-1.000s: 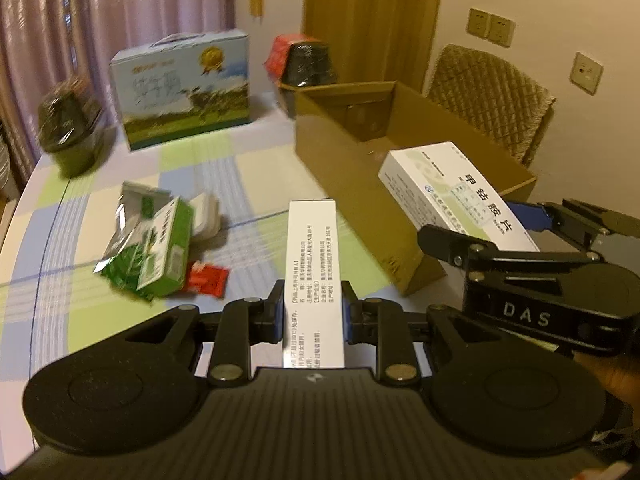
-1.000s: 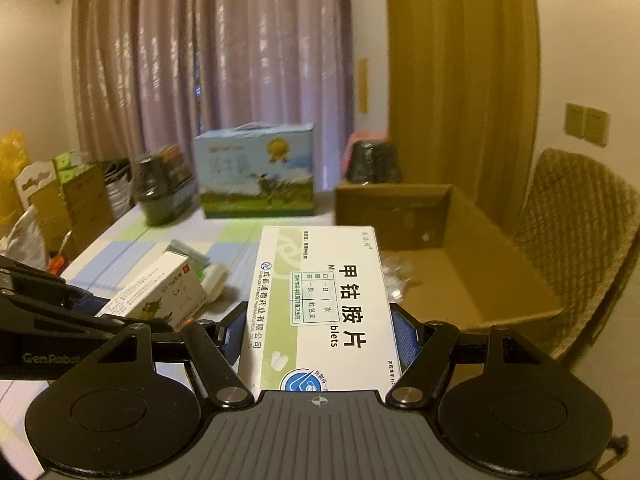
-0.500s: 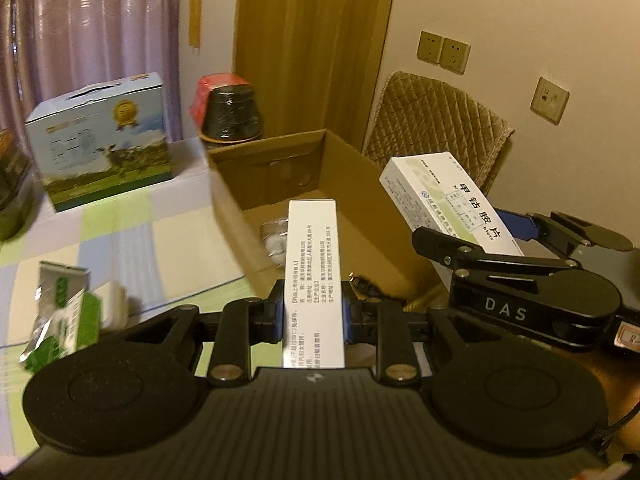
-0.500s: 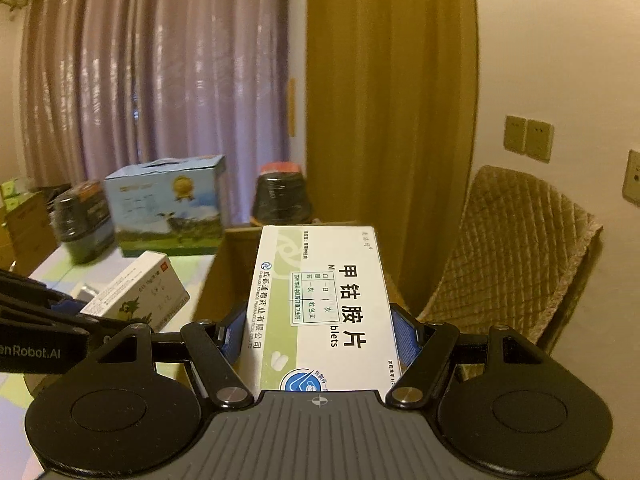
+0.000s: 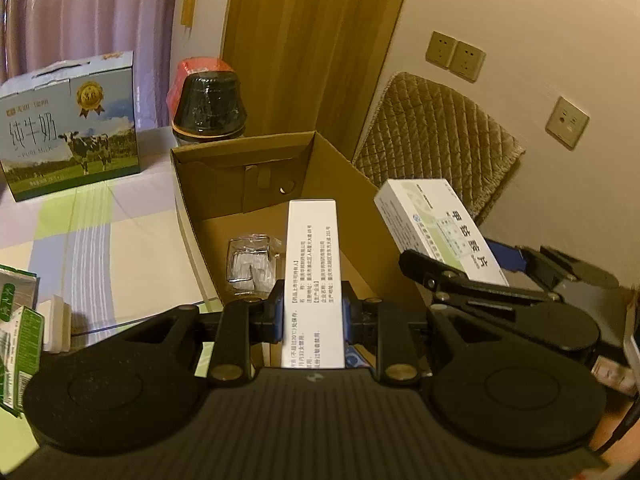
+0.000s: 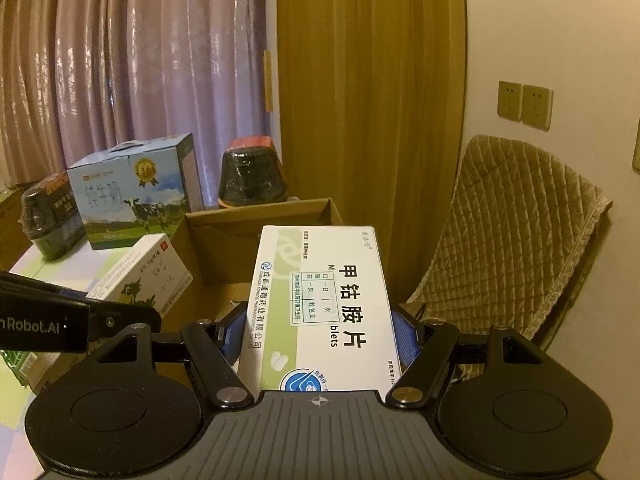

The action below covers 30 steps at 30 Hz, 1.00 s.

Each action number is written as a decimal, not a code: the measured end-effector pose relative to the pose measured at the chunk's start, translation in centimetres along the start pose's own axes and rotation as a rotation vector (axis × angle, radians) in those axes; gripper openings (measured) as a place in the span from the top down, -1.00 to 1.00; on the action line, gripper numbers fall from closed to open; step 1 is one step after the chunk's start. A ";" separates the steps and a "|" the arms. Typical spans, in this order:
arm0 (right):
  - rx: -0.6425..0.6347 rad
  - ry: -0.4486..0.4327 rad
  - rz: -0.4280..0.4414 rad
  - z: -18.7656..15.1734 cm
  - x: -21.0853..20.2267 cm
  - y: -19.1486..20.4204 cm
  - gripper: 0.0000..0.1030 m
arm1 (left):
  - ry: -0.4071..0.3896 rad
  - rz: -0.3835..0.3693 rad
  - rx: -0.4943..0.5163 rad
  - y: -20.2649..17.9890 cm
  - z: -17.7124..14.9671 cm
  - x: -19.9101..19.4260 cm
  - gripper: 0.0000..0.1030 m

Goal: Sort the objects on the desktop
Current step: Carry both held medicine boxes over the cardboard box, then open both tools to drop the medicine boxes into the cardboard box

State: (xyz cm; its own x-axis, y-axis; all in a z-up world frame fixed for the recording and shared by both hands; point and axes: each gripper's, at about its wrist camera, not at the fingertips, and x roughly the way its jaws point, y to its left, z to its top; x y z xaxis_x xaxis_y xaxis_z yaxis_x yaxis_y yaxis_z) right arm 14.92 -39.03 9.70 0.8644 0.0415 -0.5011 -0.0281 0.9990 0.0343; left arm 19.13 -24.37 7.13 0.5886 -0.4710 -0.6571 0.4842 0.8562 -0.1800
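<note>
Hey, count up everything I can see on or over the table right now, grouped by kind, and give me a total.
Medicine boxes held in tools: 2 (narrow white box, wide white-and-green box)
Open brown cardboard box: 1
Blue milk carton with cow picture: 1
Dark wrapped jars: 2 ()
Clear plastic packet in the cardboard box: 1
Total: 7

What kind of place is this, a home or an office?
Most likely a room in a home, perhaps a dining corner. A table with a checked cloth holds a milk gift carton, a quilted cover drapes a chair, and long curtains hang behind.
</note>
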 end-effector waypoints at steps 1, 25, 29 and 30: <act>0.000 0.002 0.000 0.0 0.2 0.0 -0.33 | 0.001 -0.001 -0.005 0.1 0.1 0.2 0.58; 0.005 0.015 0.011 0.0 1.2 0.2 -0.33 | -0.020 0.042 -0.030 2.2 -0.6 -0.3 0.49; 0.004 0.009 0.025 0.3 1.3 0.7 -0.33 | -0.021 0.044 -0.040 2.4 -1.1 -0.7 0.49; 0.009 0.004 0.031 0.4 1.3 0.8 -0.33 | -0.022 0.043 -0.044 2.5 -1.1 -0.8 0.48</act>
State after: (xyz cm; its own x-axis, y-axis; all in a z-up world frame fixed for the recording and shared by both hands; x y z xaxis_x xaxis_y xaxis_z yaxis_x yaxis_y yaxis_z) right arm 16.24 -38.17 9.38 0.8609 0.0720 -0.5036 -0.0497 0.9971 0.0576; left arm 19.14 -21.59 6.38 0.6223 -0.4378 -0.6490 0.4296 0.8840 -0.1844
